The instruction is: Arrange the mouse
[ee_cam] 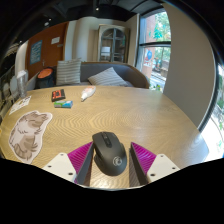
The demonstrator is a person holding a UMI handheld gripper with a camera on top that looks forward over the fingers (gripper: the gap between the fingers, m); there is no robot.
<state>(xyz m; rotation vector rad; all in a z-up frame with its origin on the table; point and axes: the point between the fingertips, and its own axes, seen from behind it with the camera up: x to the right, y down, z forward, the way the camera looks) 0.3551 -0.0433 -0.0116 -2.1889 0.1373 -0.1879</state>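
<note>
Daylight comes in from the windows beyond the table, and the panes are blown out bright. The room interior is dimmer, with a warm cast on the back wall. The table top is evenly lit and shows a soft sheen on the wood. The mouse reads dark with a faint highlight on top. Strong fisheye bends the table edge and walls. The far background is soft.

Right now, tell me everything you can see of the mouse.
The mouse is black or dark grey, matte like plastic, with a rounded back and a scroll wheel between its two buttons. It lies flat on the wooden table, near its front edge, between the fingers of the open tongs. Whether the magenta pads touch its sides is unclear.
</note>
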